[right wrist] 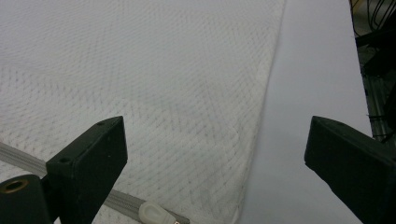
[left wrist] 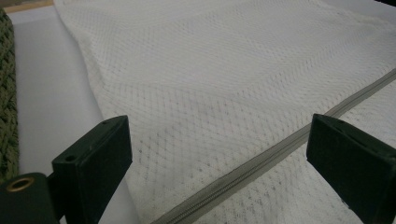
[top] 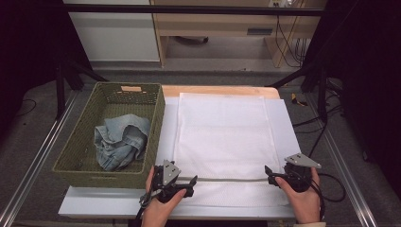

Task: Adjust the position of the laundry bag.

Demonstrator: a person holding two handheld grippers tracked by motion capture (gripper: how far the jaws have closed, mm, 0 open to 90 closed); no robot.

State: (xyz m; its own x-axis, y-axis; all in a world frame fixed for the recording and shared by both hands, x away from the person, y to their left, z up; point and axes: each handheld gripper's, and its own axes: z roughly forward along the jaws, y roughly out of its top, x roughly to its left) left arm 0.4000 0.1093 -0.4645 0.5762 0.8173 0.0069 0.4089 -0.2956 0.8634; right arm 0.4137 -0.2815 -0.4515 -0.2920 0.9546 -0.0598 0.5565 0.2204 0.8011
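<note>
Green woven basket [top: 81, 142] at table's left, crumpled denim [top: 120, 141] inside; close beside the bag, not touching as far as seen. White board [top: 288, 127] underneath. Black stands and cables off right edge. Nothing across the bag.

White mesh bag [top: 222, 137] flat, centre table, fine net weave, grey zipper [top: 227, 179] running across near edge. Pull tab [right wrist: 156, 214] pale, probably plastic, at right end.

Left gripper [top: 191, 182] at zipper's left end, jaws spread wide, nothing pinched. Right gripper [top: 269, 175] at right end, jaws spread wide, empty.

Both claws (left [top: 193, 180], right [top: 267, 171]) flank the mesh bag's [top: 222, 137] zipper [top: 230, 179].
</note>
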